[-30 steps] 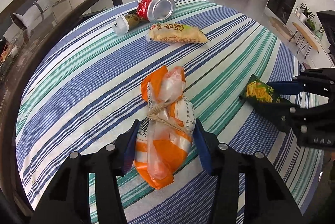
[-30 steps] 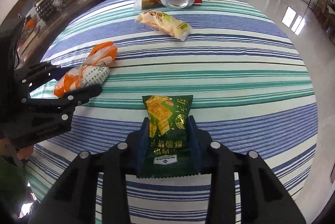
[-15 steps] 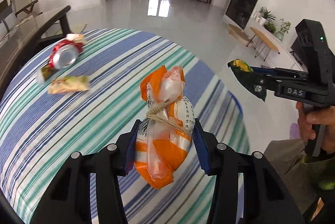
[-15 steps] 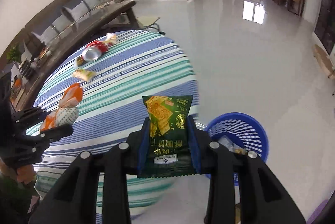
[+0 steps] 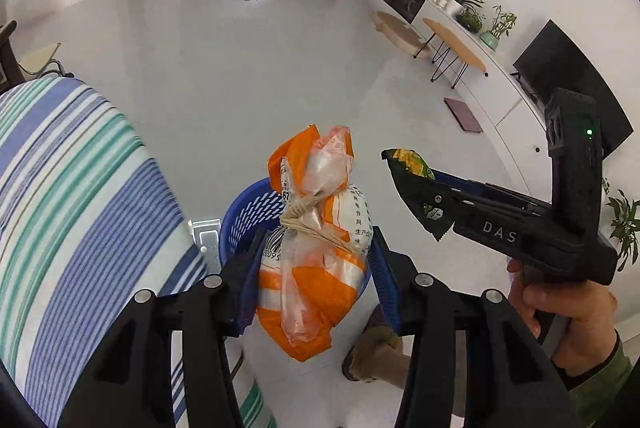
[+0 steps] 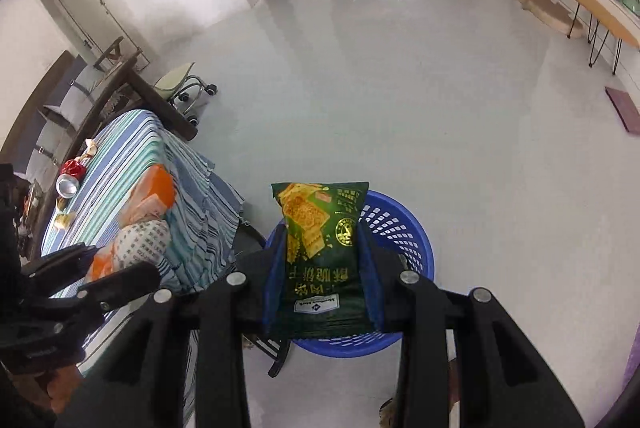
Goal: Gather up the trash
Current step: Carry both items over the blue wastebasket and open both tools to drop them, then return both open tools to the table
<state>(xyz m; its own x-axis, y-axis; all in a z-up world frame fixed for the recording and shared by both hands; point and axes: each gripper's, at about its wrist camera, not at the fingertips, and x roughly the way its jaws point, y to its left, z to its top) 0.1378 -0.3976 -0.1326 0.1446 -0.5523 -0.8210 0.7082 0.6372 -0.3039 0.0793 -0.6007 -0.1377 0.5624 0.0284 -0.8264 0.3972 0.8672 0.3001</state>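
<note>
From here I see both of my grippers out over the floor by the blue basket (image 6: 404, 228), which I take as my landmark. My left gripper (image 5: 314, 268) has its 2 blue pads pressed narrow against the sides of the orange and white tied bag (image 5: 316, 248), and in its own view that bag hangs in front of the basket (image 5: 244, 220), hiding most of the rim. My right gripper (image 6: 322, 272) is clamped just as narrow on the green cracker packet (image 6: 320, 240), upright between its pads, with the basket directly behind and below it. In the left view the right gripper (image 5: 444, 206) shows to the right of the basket, the packet (image 5: 414, 184) sticking out of its tip, and a hand (image 5: 560, 312) wrapped round its grip. In the right view the left gripper (image 6: 96, 268) sits left of the basket with the bag (image 6: 140, 228) in it. The striped table (image 6: 192, 196) stands just left of the basket, a red can (image 6: 70, 176) and some small wrappers (image 6: 64, 218) lying at its far end, well apart from the basket.
</note>
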